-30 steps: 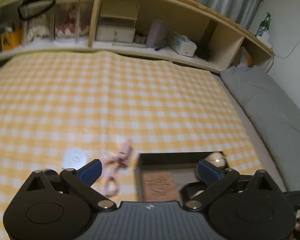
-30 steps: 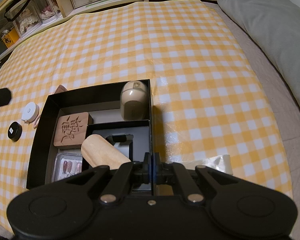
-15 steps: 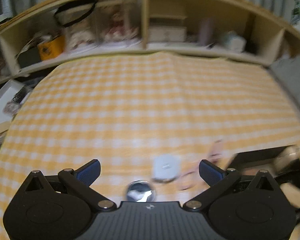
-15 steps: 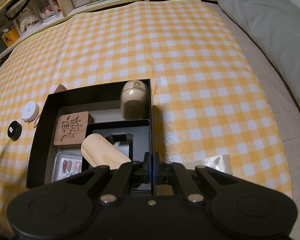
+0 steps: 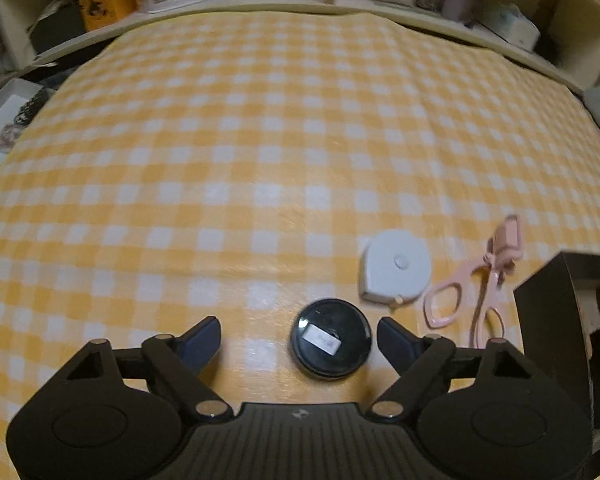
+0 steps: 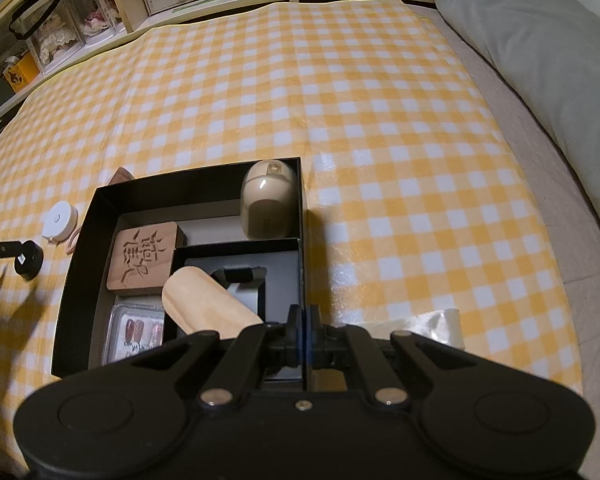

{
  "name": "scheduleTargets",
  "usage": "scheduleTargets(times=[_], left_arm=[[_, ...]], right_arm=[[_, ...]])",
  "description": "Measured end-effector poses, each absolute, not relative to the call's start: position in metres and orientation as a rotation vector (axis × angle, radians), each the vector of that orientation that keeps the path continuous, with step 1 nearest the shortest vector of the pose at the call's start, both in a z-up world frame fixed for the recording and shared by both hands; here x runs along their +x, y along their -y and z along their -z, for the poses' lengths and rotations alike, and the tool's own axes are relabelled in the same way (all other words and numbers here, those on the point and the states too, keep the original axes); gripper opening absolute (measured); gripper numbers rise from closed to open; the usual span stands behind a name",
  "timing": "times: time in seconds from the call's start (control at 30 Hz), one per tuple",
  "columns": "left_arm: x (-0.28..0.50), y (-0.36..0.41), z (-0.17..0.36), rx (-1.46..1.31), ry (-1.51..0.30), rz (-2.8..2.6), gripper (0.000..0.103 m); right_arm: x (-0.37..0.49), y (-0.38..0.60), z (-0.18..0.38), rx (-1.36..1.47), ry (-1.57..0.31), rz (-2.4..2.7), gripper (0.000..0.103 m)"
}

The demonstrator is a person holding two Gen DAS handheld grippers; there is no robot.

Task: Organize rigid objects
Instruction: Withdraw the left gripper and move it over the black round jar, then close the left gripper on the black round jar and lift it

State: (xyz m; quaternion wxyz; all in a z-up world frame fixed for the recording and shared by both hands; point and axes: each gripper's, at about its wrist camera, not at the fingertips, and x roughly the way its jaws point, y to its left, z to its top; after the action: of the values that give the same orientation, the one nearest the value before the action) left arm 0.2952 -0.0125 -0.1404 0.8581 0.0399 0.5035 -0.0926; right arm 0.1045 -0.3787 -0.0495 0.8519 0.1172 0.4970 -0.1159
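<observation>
Left wrist cam: left gripper [image 5: 299,334] has its jaws apart but closing, with the black tin [image 5: 330,344] sitting on the checkered cloth [image 5: 260,140] between them, not squeezed yet. Tape measure [image 5: 396,266] and pink curler [image 5: 482,280] just beyond.

Right wrist cam: right gripper [image 6: 305,328] is clamped on the box [image 6: 78,280] wall.

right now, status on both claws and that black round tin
Left claw closing around black round tin, pads not yet touching. Right claw shut on black box wall. White tape measure close beside tin, nothing between.
</observation>
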Motion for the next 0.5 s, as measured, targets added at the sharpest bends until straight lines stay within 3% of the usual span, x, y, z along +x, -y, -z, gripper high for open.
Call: scheduleTargets(times=[0.13,0.27,0.37,0.5], left_arm=[[0.296,0.022,0.148,0.084,-1.074,0.221,0.081],[0.297,0.028,0.153,0.108,-1.075,0.228,0.060],[0.299,0.034,0.160,0.112,-1.073,0.228,0.052],[0.300,0.040,0.165,0.114,-1.080,0.216,0.051]], right_arm=[[0.104,0.379,0.050,0.247,-1.047,0.243,0.002],[0.104,0.379,0.050,0.245,-1.048,0.243,0.002],[0.105,0.379,0.050,0.247,-1.047,0.244,0.002],[0.105,0.379,0.050,0.246,-1.048,0.244,0.002]])
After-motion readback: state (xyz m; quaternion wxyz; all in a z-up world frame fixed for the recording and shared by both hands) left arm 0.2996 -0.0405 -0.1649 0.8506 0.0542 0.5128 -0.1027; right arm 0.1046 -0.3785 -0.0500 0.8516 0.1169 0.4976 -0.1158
